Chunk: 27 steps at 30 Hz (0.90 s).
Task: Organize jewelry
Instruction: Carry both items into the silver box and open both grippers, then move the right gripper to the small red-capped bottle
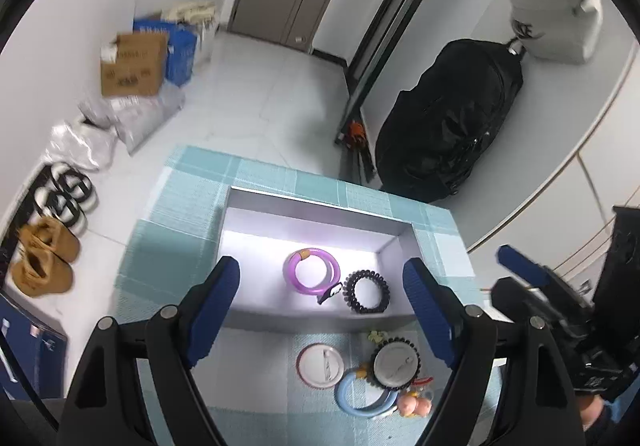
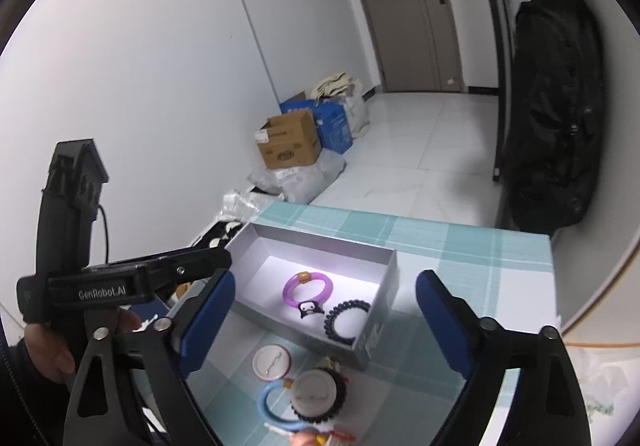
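Across the middle of the left wrist view sits an open grey box (image 1: 316, 214) on a table covered with a teal checked cloth (image 1: 180, 202). Inside the box lie a purple ring bracelet (image 1: 311, 271) with a small dark charm, and beside it, close or touching, a black coiled hair tie (image 1: 366, 291).

At the bottom centre of the frame, outside the box and just in front of its near wall, a small pile waits on the cloth: a round white badge (image 1: 320, 365) lying flat, a second round badge (image 1: 396, 363) resting on a black beaded bracelet, a light blue ring bracelet (image 1: 360, 398) partly under it, and a small pink charm (image 1: 414, 406).

The left gripper (image 1: 324, 310) hangs above the box and pile with its blue-padded jaws spread wide, holding nothing. The right gripper (image 2: 324, 322), seen in its own view, is likewise spread wide and empty, above the same pile.

All these pieces look light. The plastic rings are probably stiff and smooth, so they could slip; pinching across the band on an exposed arc looks safest. The flat badges offer little edge and would likely need a grip at the rim. The beaded bracelet and coil probably flex, so they may sag when lifted.
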Tool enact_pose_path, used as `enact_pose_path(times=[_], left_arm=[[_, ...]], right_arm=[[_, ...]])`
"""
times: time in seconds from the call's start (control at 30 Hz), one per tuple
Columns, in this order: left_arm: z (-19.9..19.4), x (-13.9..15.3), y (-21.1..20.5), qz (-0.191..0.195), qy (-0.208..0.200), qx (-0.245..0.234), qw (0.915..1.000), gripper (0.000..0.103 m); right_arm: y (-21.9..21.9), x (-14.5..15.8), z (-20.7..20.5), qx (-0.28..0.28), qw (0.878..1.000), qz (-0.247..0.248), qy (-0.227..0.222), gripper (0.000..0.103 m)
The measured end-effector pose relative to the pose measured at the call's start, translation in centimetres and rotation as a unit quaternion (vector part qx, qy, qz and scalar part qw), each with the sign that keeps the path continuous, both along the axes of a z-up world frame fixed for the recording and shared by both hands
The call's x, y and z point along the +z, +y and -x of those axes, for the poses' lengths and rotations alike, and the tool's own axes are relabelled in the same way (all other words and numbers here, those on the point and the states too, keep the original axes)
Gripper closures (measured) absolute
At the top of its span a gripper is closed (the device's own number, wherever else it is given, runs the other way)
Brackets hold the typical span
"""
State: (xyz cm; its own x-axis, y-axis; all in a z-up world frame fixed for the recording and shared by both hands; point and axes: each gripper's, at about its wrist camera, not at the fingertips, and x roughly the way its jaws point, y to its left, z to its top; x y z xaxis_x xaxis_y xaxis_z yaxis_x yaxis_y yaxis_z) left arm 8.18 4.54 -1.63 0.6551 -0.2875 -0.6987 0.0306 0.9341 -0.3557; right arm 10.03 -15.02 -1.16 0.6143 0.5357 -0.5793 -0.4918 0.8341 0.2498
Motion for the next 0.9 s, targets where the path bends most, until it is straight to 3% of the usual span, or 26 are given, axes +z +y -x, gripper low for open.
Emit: enact_pose_path(times=[0.13,0.3,0.4,0.8,0.9], left_arm=[[1.6,-0.1,-0.4,-0.017,0.001,0.0,0.9999,0.023],[3.8,-1.2,-1.2,-0.008,0.026,0.009,0.9996,0.023],[4.5,-1.5,-2.2,-0.01,0.035,-0.01,0.9993,0.022],[6.5,-4.0,-3.6,-0.035,0.079,-0.018,0.9961,0.022],[6.4,-4.6,-3.8,-0.04,0.094,-0.019,0.9946,0.022]], right_arm=[[-1.0,0.3,2.1,-0.009,1.0,0.003,-0.008,0.003],[-2.1,0.5,4.7,-0.004,1.0,0.002,-0.008,0.003],[-2.7,0.3,5.9,0.002,1.0,0.0,-0.011,0.003],[-4.4,-3.8,6.5,-0.007,0.996,0.008,0.083,0.005],[-4.5,-4.9,6.4,-0.006,0.994,0.008,0.11,0.011]])
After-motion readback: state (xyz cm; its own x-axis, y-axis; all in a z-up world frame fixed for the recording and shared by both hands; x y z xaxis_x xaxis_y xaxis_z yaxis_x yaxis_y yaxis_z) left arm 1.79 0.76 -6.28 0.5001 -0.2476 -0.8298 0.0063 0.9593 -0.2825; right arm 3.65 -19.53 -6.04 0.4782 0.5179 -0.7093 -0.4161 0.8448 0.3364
